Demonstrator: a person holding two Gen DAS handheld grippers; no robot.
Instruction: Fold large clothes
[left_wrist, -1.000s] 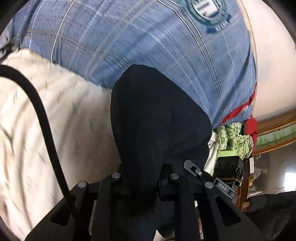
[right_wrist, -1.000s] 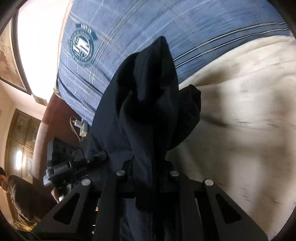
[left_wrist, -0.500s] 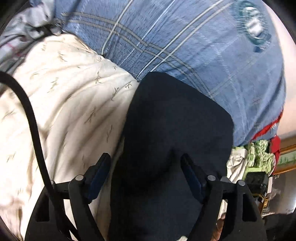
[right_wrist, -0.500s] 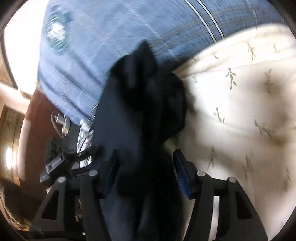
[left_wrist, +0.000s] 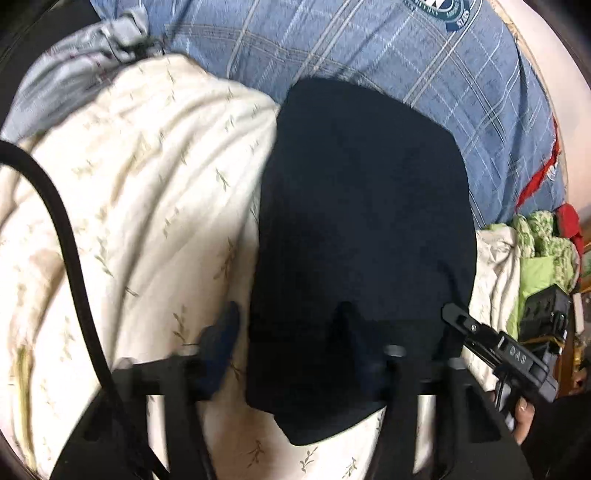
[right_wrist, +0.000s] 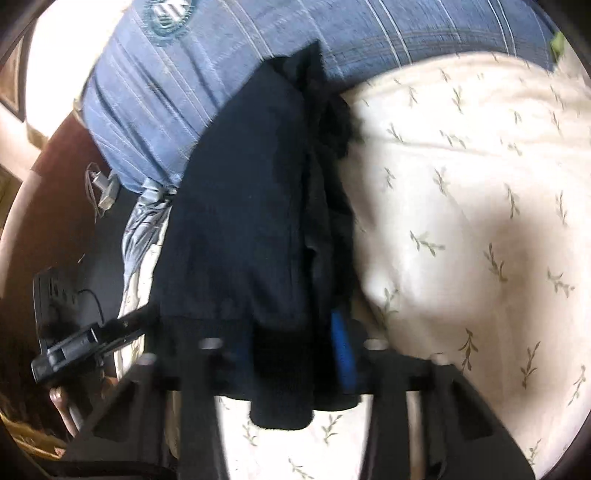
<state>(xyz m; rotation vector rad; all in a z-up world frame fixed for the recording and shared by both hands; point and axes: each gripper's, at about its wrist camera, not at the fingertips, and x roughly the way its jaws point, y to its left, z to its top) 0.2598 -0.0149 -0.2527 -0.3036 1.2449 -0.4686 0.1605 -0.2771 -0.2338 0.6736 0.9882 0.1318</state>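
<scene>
A dark navy garment (left_wrist: 362, 206) lies folded on the bed, half on the cream leaf-print sheet (left_wrist: 147, 184) and half on the blue plaid blanket (left_wrist: 369, 48). My left gripper (left_wrist: 284, 328) hovers over its near left edge. Its jaws are closing; one blue pad sits left of the cloth, the other finger above it, neither pressing. In the right wrist view the garment (right_wrist: 240, 221) runs away from my right gripper (right_wrist: 291, 347). Those jaws are closing too, with the garment's near end loose between the blue pads (right_wrist: 343, 347).
A grey cloth (left_wrist: 92, 48) is bunched at the far left. Green and red clothes (left_wrist: 539, 243) are piled at the bed's right edge beside a black box (left_wrist: 546, 310). A black cable (left_wrist: 66, 229) crosses the sheet. A charger (right_wrist: 103, 188) lies on the brown surface left of the bed.
Both grippers let go of the lifted garment and opened wide. It now lies flat on the bed, both grippers have drawn back and lower, and the jaws have narrowed again.
</scene>
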